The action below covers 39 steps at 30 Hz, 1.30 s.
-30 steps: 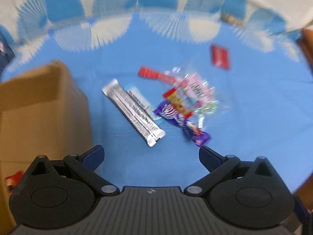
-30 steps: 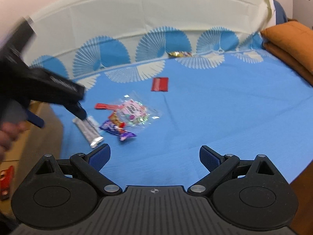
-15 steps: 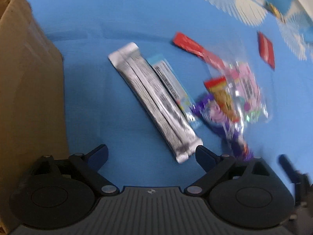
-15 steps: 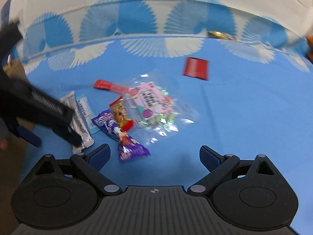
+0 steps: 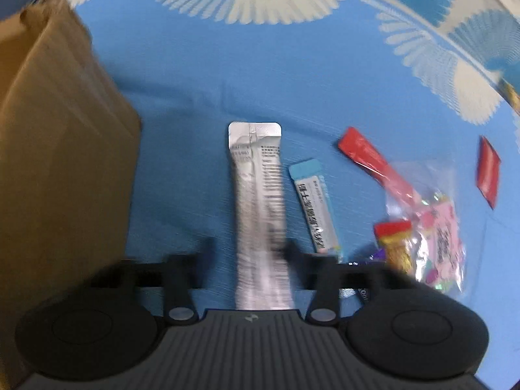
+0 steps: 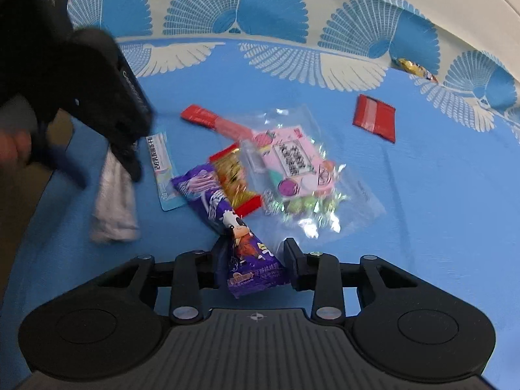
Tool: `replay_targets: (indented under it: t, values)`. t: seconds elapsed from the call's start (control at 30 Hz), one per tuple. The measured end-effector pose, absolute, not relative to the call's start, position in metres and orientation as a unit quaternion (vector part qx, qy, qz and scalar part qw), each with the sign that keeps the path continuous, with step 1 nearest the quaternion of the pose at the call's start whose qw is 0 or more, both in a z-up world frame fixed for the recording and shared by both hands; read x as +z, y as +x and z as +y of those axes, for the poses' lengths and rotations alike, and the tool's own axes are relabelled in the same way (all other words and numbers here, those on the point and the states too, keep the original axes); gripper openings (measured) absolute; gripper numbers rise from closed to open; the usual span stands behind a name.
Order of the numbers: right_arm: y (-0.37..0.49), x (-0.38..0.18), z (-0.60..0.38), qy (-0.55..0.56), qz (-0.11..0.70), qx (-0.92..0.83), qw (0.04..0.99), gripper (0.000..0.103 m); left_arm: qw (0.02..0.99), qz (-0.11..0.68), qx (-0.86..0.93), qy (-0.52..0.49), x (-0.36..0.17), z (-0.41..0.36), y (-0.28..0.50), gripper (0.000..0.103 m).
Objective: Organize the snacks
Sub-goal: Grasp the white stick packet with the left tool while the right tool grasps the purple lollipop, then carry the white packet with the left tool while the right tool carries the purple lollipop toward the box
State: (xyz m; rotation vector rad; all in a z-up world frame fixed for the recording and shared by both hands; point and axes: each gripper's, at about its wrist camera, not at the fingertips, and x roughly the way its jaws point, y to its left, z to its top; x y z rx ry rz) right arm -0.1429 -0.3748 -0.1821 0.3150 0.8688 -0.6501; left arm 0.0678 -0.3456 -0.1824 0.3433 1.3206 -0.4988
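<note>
Both tongs have just been closing in, each with a snack between the fingers. Left tongs [image 5: 248, 252] point nearly straight down over the long silver stick pack [image 5: 256, 195], which runs lengthwise right through the gap. That view is smeary, so the right finger looks like it's against the pack's edge while the left one seems to sit a little off it; I honestly can't tell if it's a real pinch. From the right wrist view you can see the same pack hanging out pale and blurred under the black tool, with a bit of the person's hand [image 6: 14, 144] at the far left edge.

Right tongs [image 6: 252, 260] are much clearer: the fingers are snug on both sides of the near end of the purple cartoon wrapper [image 6: 224, 214], so that one's clamped.

Everything sits on a blue cloth with white fan patterns [image 6: 422, 195]. Just right of the silver pack is a light blue sachet [image 5: 313, 208]. The purple wrapper's far end touches a red and gold candy pack [image 6: 235, 178], which overlaps a clear bag with a pink label [image 6: 292, 165]. A long red stick [image 6: 214, 120] pokes under that bag's far corner. A flat red packet [image 6: 373, 118] lies apart, and a small gold wrapper [image 6: 414, 68] is way off by the border. Cardboard box [image 5: 55, 162] stands just left of the left tongs.
</note>
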Motion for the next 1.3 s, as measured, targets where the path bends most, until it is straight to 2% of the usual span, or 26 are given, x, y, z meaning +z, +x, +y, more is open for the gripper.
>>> replay_targets:
  t: [0.33,0.57,0.63,0.83,0.97,1.0,1.03,1.13,1.23,1.3]
  values:
    - [-0.186,-0.146,-0.342,0.254,0.386,-0.319,0.827,0.036,0.724,0.592,-0.302,0.186,-0.149,-0.301,0.014,0.027]
    - [-0.219,-0.104,-0.321,0.288,0.35,-0.343,0.823,0.036,0.738,0.551,-0.338,0.193,-0.099,-0.251,-0.023,0.027]
    - [-0.228,-0.091,-0.313,0.288,0.341,-0.348,0.825,0.036,0.747,0.532,-0.345,0.198,-0.085,-0.242,-0.032,0.008]
    - [-0.247,-0.065,-0.281,0.282,0.328,-0.355,0.829,0.036,0.76,0.494,-0.375,0.194,-0.052,-0.21,-0.05,0.001]
    - [-0.251,-0.073,-0.274,0.286,0.34,-0.358,0.821,0.036,0.718,0.526,-0.401,0.215,-0.081,-0.22,-0.052,0.002]
    - [-0.253,-0.075,-0.274,0.288,0.342,-0.36,0.819,0.036,0.7,0.543,-0.408,0.222,-0.092,-0.222,-0.054,0.012]
    - [-0.254,-0.077,-0.275,0.29,0.343,-0.363,0.817,0.036,0.679,0.559,-0.416,0.229,-0.105,-0.225,-0.057,0.032]
    - [-0.259,-0.082,-0.279,0.298,0.345,-0.369,0.81,0.036,0.652,0.574,-0.413,0.272,-0.13,-0.228,-0.074,0.066]
    - [-0.261,-0.087,-0.285,0.298,0.348,-0.37,0.808,0.036,0.636,0.563,-0.421,0.317,-0.142,-0.234,-0.093,0.084]
    - [-0.261,-0.093,-0.29,0.303,0.35,-0.371,0.805,0.036,0.63,0.563,-0.411,0.344,-0.153,-0.24,-0.1,0.084]
